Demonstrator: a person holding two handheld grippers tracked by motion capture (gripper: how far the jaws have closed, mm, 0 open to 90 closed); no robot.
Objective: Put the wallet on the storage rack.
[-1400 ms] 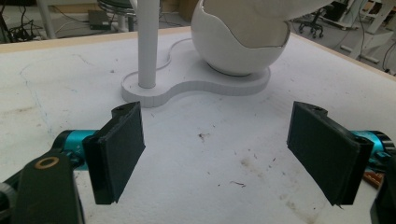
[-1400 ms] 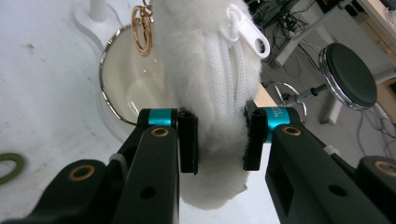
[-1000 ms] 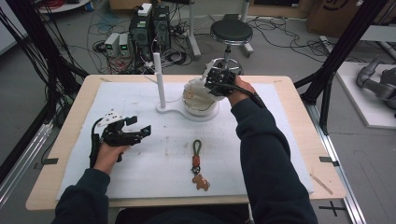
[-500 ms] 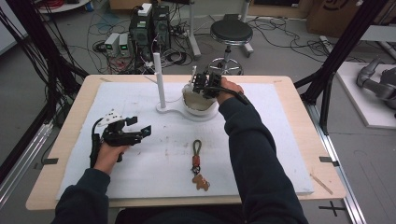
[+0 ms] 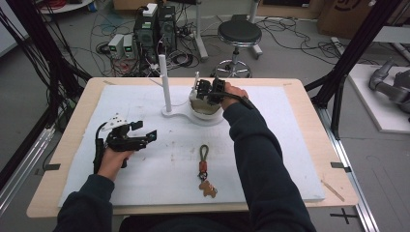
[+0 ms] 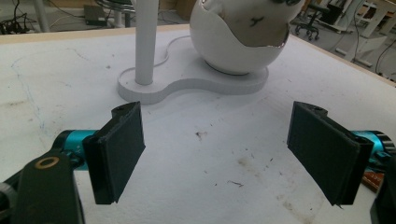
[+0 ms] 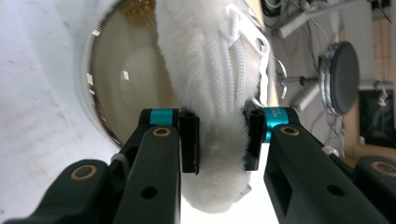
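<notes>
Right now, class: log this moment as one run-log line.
left gripper: open, idle on mat | right gripper: shut on fluffy white item over bowl | keychain: untouched

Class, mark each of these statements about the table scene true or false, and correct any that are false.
1. The right gripper is clamped on a white fluffy item above the egg-shaped bowl. True.
2. The left gripper is holding the keychain. False: its jaws are wide apart with nothing between them, and the keychain lies on the white mat.
3. A white post stands upright beside the bowl on a shared base. True.
4. The keychain lies inside the bowl. False: it lies on the mat, nearer the person than the bowl.
5. A black stool stands on the floor beyond the table. True.
</notes>
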